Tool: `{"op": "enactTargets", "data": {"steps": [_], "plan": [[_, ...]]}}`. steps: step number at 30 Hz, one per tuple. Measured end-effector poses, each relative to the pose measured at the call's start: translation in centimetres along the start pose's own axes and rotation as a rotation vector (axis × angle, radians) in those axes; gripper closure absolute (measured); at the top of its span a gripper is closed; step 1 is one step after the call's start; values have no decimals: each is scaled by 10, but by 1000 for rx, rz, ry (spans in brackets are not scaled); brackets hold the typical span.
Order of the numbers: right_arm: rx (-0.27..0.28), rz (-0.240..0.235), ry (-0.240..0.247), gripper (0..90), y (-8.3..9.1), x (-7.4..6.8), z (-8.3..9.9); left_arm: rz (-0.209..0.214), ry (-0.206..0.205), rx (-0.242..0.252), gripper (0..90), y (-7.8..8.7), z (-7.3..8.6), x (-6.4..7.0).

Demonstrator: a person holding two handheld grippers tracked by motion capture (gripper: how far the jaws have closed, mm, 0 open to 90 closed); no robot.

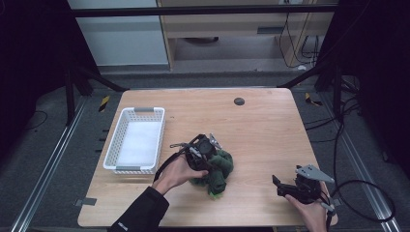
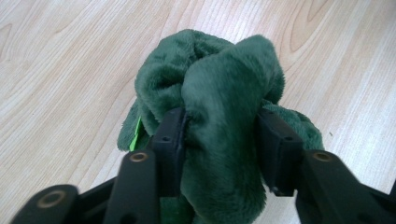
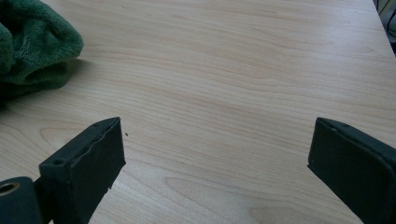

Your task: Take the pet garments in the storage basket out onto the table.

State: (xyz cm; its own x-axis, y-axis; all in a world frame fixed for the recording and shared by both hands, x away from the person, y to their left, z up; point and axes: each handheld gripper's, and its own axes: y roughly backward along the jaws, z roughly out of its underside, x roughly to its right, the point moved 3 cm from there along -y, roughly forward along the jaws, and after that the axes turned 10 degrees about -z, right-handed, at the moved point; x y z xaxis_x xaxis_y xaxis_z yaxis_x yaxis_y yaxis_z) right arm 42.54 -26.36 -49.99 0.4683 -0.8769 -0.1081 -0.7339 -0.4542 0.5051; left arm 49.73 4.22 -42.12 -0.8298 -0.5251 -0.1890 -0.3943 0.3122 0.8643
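Risk: the left gripper point(image 2: 219, 135) pinches only one thick fold of the green plush cloth point(image 2: 215, 88), so the rest may hang, drag on the table point(image 1: 261, 125) or slip out if lifted toward the white basket point(image 1: 137, 140). Cloth is dark green, fluffy, bunched, lying approx. mid-table near front edge. Right gripper point(image 3: 215, 154) is released, jaws wide, w/ nothing between.

The high view looks forward and down from above the person's side, far enough to take in the whole table point(image 1: 261, 121); the left gripper view sits very near the green cloth point(image 2: 219, 116), facing down on it; the right gripper view looks low across bare wood; all 3 views share this cloth point(image 3: 32, 46).
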Motion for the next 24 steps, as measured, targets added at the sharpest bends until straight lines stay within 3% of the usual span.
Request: {"op": "enactTargets", "data": {"steps": [11,24], "plan": [[-2,1,2,37,0,0,0,-25,8,22,407,2,4,-3],[-3,2,0,37,-1,0,0,-36,44,133,244,24,13,-6]]}}
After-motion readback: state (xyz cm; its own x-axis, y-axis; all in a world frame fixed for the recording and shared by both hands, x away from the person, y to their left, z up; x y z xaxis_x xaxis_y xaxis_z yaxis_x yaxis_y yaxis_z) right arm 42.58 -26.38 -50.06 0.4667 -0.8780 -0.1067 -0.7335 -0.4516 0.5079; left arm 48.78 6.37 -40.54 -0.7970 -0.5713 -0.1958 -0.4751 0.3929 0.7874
